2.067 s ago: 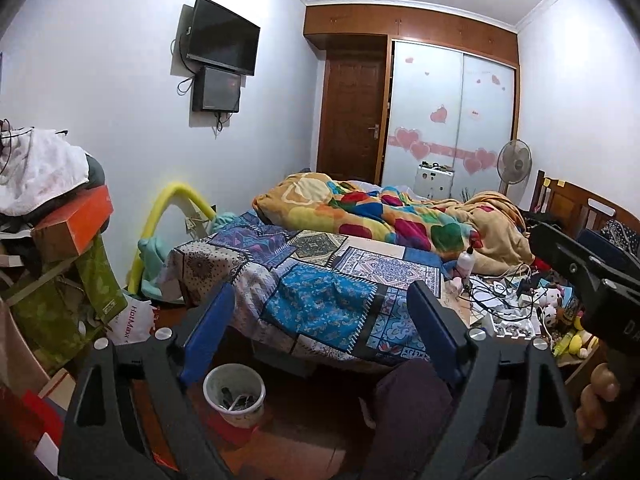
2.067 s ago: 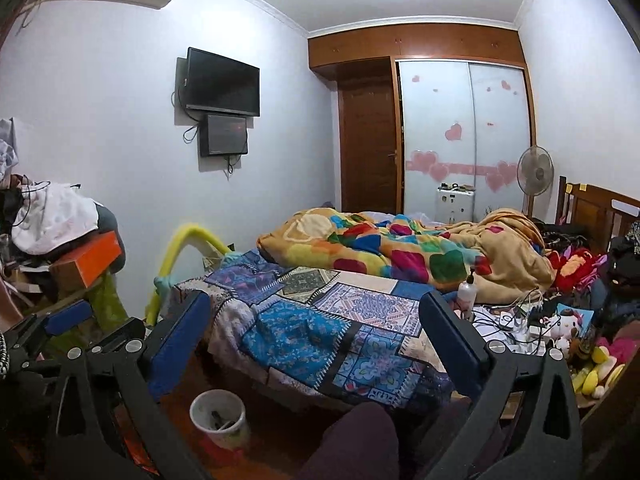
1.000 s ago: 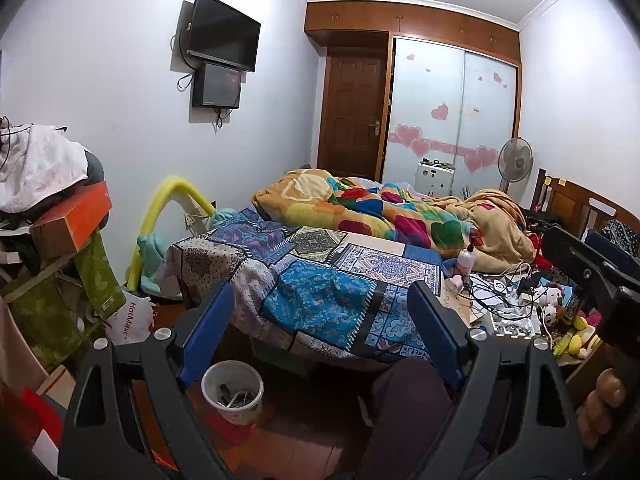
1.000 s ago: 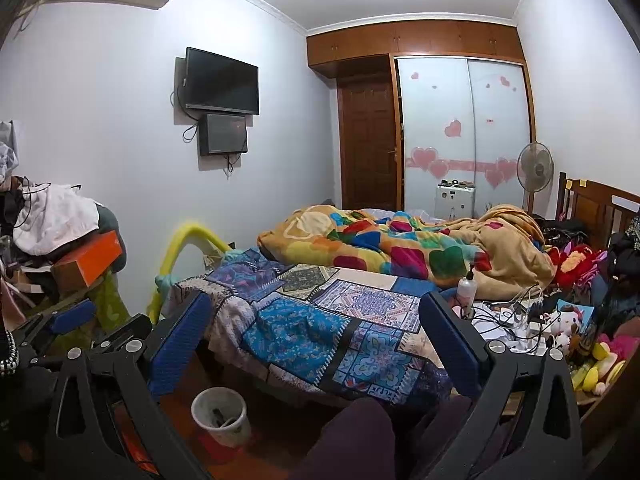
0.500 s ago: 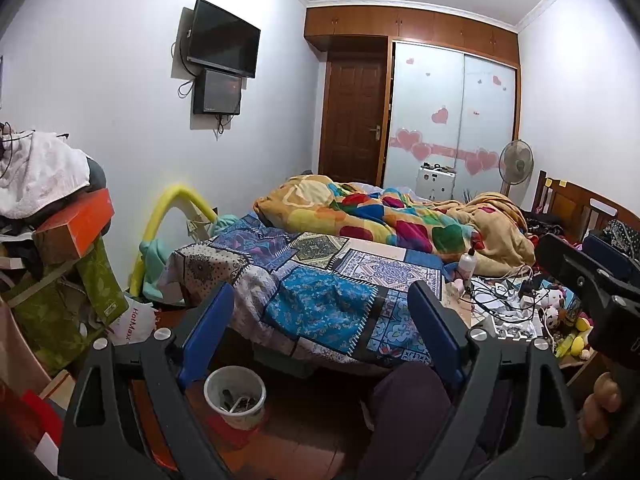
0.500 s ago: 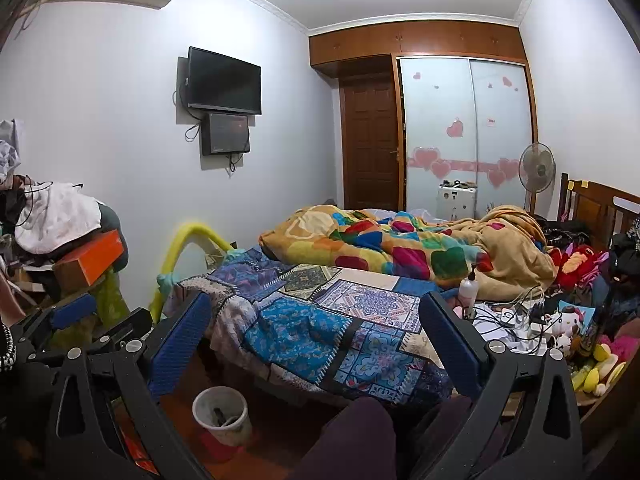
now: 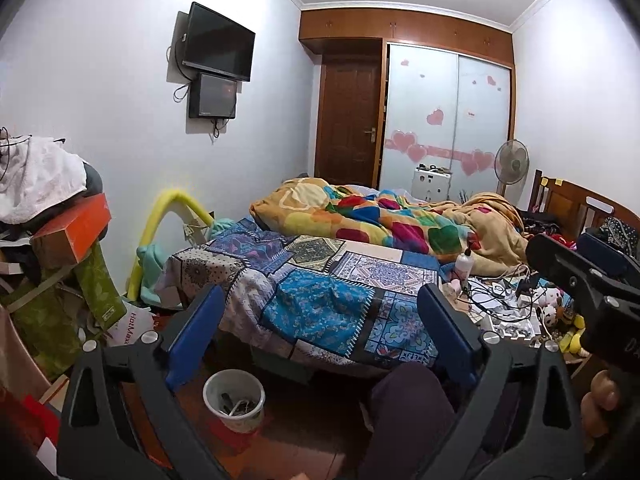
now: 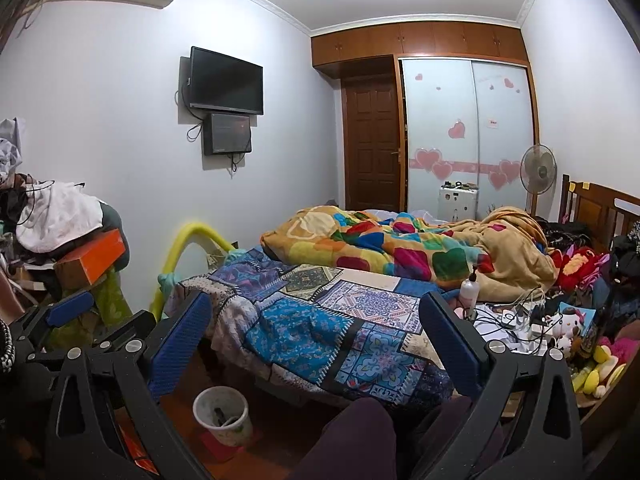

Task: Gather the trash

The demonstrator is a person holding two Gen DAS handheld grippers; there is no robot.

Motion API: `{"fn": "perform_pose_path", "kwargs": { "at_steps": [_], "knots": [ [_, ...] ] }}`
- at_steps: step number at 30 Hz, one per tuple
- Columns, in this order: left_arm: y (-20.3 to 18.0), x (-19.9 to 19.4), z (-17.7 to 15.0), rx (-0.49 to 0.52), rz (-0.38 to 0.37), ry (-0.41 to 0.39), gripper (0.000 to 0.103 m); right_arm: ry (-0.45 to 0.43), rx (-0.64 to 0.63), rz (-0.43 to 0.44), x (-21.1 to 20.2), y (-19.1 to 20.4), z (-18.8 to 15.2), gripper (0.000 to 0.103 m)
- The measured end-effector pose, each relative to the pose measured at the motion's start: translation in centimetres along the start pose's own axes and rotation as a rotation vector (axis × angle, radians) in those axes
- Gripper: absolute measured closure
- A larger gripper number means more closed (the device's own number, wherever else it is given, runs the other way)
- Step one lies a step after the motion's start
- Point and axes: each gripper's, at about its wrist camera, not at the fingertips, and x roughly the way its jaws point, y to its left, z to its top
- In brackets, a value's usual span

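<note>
Closest to the cameras, the left gripper [image 7: 318, 334] has its two blue fingers spread wide apart and there is nothing between them. The right gripper [image 8: 316, 338] is the same: the jaws stand wide open and hold nothing. In the left wrist view the right gripper is also seen at the right edge, with the fingers [image 7: 600, 404] of the person's hand around its handle. A knee in dark purple trousers [image 7: 408, 408] shows low in the middle of both views. On the wooden floor, just below the left finger of each gripper, stands a small white trash bucket [image 7: 234, 400]; it is upright, apart from both grippers, near the foot of the bed, and some dark and pale bits lie inside it. Behind the bucket is the bed with a patchwork cover [image 7: 320, 304] in blue tones. On the right part of the bed lie many cables and small things [image 8: 516, 320], a white pump bottle [image 8: 469, 290] standing upright, and soft toys [image 8: 600, 364] at the edge. On the left side is a pile with an orange box [image 7: 72, 232] and white cloth [image 7: 36, 176]. Farther on the bed lies a colourful crumpled blanket [image 8: 400, 248]. On the left wall hangs a black television [image 8: 226, 82], and at the far end are a brown door [image 8: 372, 140], a wardrobe with heart stickers [image 8: 468, 132] and a standing fan [image 8: 538, 170].
</note>
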Motion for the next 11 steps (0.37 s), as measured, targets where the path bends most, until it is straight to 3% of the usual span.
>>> {"fn": "perform_pose_path", "kwargs": {
  "at_steps": [11],
  "knots": [
    [0.20, 0.07, -0.26, -0.030, 0.012, -0.007, 0.003, 0.014, 0.001, 0.014, 0.52, -0.52, 0.25, 0.000]
  ]
}}
